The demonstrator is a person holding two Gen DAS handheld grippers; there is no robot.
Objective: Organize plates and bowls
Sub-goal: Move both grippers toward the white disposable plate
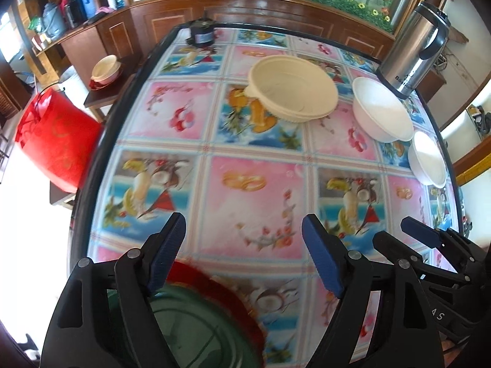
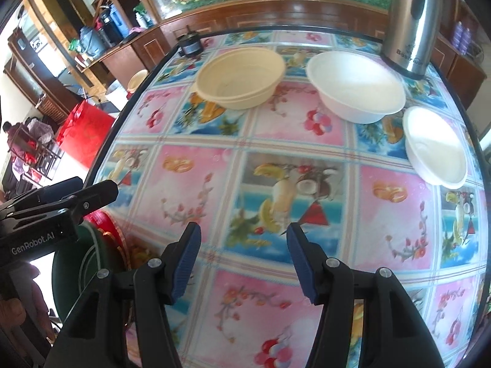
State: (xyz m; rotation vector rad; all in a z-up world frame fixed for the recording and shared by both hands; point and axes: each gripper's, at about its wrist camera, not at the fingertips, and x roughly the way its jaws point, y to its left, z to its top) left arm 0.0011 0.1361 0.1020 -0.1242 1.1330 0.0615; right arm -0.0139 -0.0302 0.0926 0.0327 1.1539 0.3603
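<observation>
1. My left claw (image 1: 244, 239) is spread wide, grasping nothing, above the bench (image 1: 172, 116).
2. My right claw (image 2: 244, 245) gapes too, holding nothing.
3. Cream bowls (image 2: 241, 76) sit upper centre; two white bowls (image 2: 356, 86) upper right.
4. A green plate (image 1: 196, 331) lies bottom left.

Glossy plastic tablecloth (image 2: 276, 141), brushed-metal kettle (image 2: 411, 27), matt cream bowls (image 2: 242, 76), polished wood cabinet (image 1: 270, 18)
</observation>
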